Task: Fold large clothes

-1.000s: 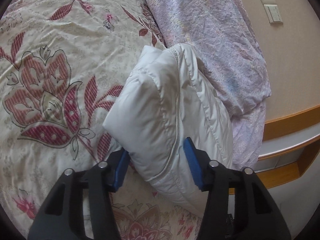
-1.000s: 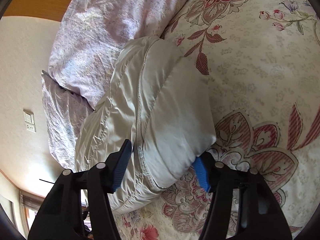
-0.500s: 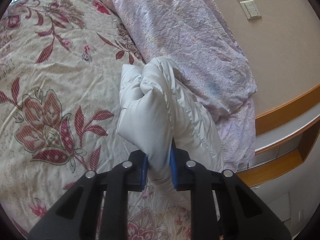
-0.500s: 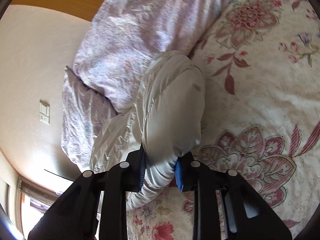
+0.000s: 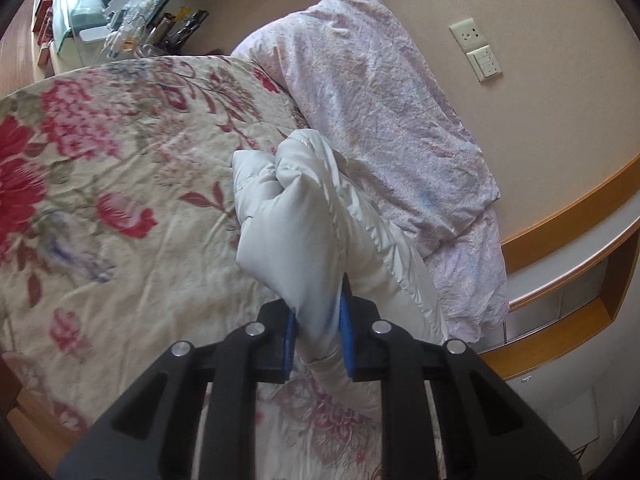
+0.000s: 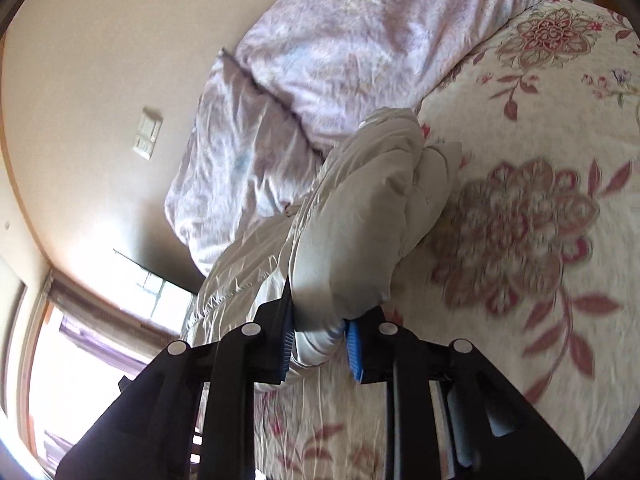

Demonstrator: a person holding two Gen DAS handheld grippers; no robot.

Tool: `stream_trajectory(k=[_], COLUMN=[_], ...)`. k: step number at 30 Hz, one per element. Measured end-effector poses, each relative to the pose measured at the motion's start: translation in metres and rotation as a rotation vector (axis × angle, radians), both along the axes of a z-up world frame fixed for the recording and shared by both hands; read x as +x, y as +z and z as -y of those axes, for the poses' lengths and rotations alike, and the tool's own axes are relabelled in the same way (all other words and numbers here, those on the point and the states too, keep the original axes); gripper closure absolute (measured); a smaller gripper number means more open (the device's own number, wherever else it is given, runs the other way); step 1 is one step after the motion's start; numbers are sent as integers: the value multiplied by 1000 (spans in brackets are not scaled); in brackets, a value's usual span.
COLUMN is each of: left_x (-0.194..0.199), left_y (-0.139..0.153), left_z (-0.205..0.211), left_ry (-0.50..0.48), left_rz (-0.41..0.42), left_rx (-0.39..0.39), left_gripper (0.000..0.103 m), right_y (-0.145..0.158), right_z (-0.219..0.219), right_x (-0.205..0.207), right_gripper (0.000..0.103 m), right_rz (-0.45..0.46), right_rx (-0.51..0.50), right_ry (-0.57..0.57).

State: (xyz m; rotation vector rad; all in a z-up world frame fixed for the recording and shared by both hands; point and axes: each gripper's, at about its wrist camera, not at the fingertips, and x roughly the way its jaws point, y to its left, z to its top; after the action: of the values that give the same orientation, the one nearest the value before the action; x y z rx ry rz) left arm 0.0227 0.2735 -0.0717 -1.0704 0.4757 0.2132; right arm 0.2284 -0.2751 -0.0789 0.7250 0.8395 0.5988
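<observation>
A folded, puffy pale grey-white jacket (image 5: 296, 220) lies bunched on the flowered bedspread (image 5: 120, 200), its far side against a lilac duvet (image 5: 380, 120). My left gripper (image 5: 318, 336) is shut on one end of the jacket, its blue pads pressed into the padding. The right wrist view shows the same jacket (image 6: 360, 232) from the other end. My right gripper (image 6: 320, 340) is shut on that end and the bundle is raised a little off the bedspread (image 6: 520, 240).
The lilac duvet (image 6: 340, 60) is heaped along the wall. A wooden headboard ledge (image 5: 560, 280) runs beside the bed. Wall sockets (image 5: 476, 48) sit above it. A cluttered shelf (image 5: 120, 20) stands past the far bed edge. A window (image 6: 80, 340) is at the left.
Both grippers went from open around the jacket's ends to shut on them. They have since drawn back and up, squeezing the jacket into a narrower bundle.
</observation>
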Motion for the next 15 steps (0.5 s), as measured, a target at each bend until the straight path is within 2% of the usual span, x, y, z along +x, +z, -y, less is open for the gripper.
stream_trajectory(k=[5, 8, 10, 11, 12, 13, 15], left_x=[-44, -54, -55, -54, -54, -55, -57], left_y=[-19, -32, -37, -37, -36, -35, -35], left_z=[-1, -2, -2, -1, 0, 1, 3], left_ry=[20, 23, 29, 30, 33, 35, 38], left_rz=[-16, -19, -25, -28, -33, -35, -24], left_rx=[-33, -48, -49, -36, -16, 6, 28], left_gripper=[84, 80, 72, 69, 59, 45, 35], right_y=[-22, -33, -33, -30, -23, -13, 3], right_z=[-1, -1, 1, 1, 4, 8, 12], right_x=[-36, -47, -52, -55, -60, -66, -73], right_gripper=[80, 75, 63, 50, 41, 37, 37], right_rz=[-39, -53, -64, -54, -22, 27, 96], right_rx=[-7, -90, -153, -192, -239, -294, -369], right_ry=[14, 5, -21, -48, -87, -140, -207])
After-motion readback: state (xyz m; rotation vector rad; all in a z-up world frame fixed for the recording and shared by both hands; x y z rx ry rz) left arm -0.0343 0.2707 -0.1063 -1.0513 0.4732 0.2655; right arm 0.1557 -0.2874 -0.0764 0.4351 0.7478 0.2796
